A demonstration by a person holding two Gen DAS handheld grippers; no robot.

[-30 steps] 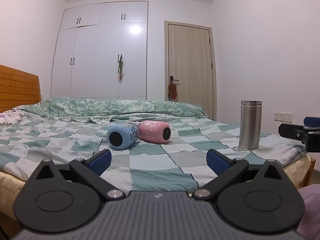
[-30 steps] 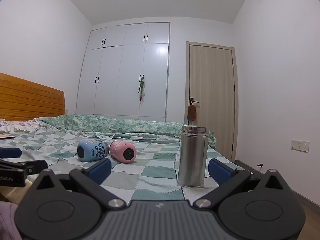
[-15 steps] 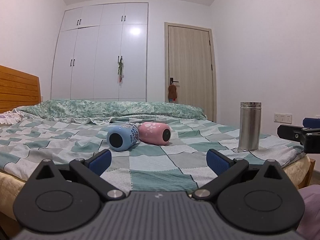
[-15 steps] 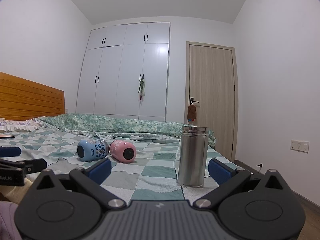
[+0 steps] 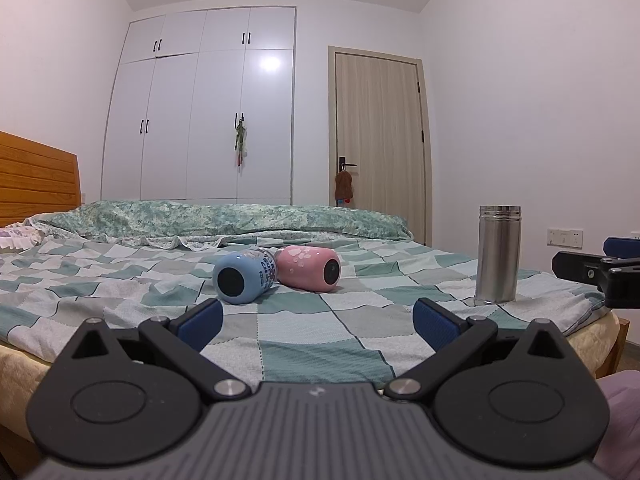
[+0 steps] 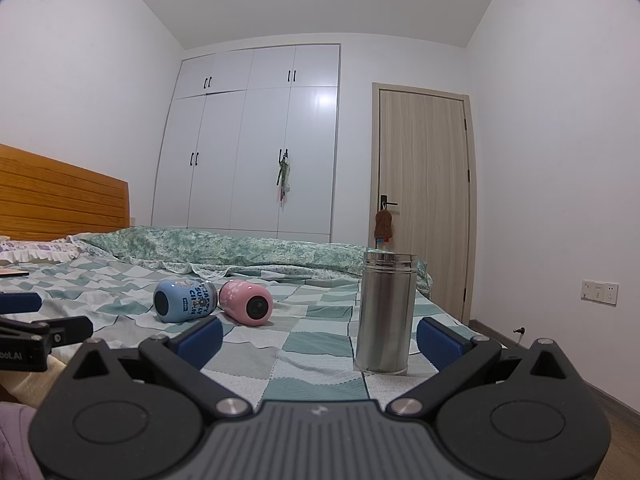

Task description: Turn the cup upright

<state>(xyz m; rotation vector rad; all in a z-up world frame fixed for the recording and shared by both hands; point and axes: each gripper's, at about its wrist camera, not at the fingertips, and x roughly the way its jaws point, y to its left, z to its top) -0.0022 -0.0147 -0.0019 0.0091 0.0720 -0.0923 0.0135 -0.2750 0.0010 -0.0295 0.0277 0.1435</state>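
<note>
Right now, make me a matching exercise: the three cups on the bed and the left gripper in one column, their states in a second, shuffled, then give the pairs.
Column 1
1. blue cup
2. pink cup
3. steel cup
4. left gripper

Column 2
A. standing upright near the corner of the bed
B. open, holding nothing
C. lying on its side, printed letters on its wall
D. lying on its side, pale flower print

Pairs: 1-C, 2-D, 3-A, 4-B
</note>
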